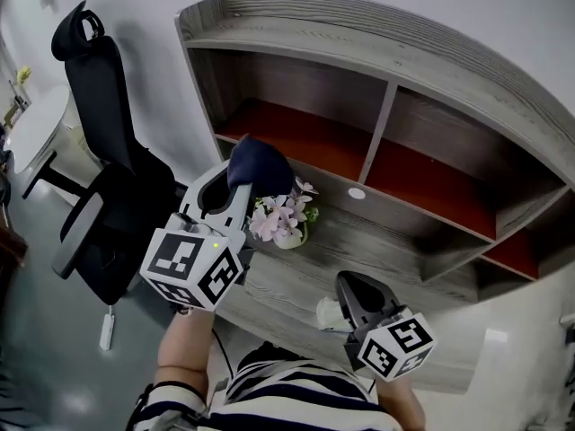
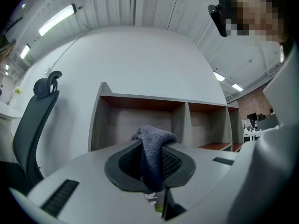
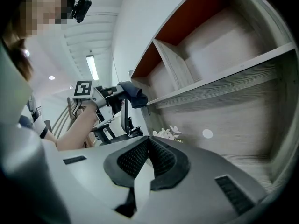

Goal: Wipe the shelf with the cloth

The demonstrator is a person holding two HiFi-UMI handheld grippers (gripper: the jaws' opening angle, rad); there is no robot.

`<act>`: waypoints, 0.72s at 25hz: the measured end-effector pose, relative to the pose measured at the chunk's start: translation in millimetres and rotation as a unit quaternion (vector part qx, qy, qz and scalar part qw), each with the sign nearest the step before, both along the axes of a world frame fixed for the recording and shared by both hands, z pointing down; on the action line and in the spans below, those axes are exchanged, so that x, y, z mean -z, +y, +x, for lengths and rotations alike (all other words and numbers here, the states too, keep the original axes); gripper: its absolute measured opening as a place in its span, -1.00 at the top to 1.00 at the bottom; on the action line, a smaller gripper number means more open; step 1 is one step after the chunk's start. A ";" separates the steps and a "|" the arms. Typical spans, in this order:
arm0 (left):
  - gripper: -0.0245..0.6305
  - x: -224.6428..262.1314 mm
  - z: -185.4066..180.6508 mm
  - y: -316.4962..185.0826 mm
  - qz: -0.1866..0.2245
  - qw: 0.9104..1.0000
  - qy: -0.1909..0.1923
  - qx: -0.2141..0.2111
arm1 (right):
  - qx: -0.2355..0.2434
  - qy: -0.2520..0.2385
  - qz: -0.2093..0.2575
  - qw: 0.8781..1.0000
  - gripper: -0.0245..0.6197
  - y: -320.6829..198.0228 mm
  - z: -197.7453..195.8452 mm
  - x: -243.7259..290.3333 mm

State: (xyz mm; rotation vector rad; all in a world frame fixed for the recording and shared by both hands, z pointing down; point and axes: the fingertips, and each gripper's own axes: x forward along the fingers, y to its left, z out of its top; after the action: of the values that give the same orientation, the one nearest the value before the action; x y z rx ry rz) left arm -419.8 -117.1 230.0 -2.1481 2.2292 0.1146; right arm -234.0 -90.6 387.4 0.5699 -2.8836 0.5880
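At the left end of the grey wooden shelf (image 1: 422, 241), the left gripper (image 1: 237, 189) is raised in front of the left compartment with its jaws clamped narrow on a dark blue cloth (image 1: 259, 167). In the left gripper view (image 2: 152, 167) the cloth (image 2: 153, 146) stands pinched between the two black pads, with a bunched fold rising above the jaw tips and a little of it hanging below them. From the right gripper view the cloth (image 3: 132, 91) sits just beside the front edge of the upper shelf board at its left end; whether it touches the wood cannot be told. The compartments behind it have red-brown floors and are divided by an upright panel. On the lower wooden ledge, just below and to the right of the left gripper, stands a small bunch of pale pink and white flowers (image 1: 284, 219), and a small white disc (image 1: 357, 193) shows on the wood further right. The right gripper (image 1: 358, 287) is held low, near the person's striped top and well apart from the cloth; in its own view (image 3: 148, 146) the jaws are pressed together with nothing between them. A small white object (image 1: 330, 315) lies just beside it, too unclear to identify. A black office chair (image 1: 108, 160) stands left of the shelf.
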 end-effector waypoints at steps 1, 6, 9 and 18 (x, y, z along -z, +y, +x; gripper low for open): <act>0.78 3.0 -7.1 -4.9 0.001 1.000 -0.003 0.001 | -0.006 0.003 0.000 1.000 0.84 -1.1 -2.6 -0.7; 0.78 22.3 -45.4 -26.3 0.019 1.000 -0.012 0.017 | -0.040 0.019 -0.008 0.999 0.84 -3.6 -4.5 -8.3; 0.78 32.4 -67.1 -37.8 0.030 0.998 -0.029 0.040 | -0.061 0.028 -0.016 0.998 0.84 -6.0 -2.2 -13.3; 0.78 15.4 -88.9 -82.8 0.000 0.981 -0.158 0.110 | -0.102 0.037 -0.019 0.994 0.84 -7.0 -2.0 -18.5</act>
State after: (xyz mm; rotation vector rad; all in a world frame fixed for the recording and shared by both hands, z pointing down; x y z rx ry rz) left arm -508.7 -199.9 214.6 -1.7556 2.2517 -0.2186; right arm -236.1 -97.6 405.9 0.8682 -2.7576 0.6323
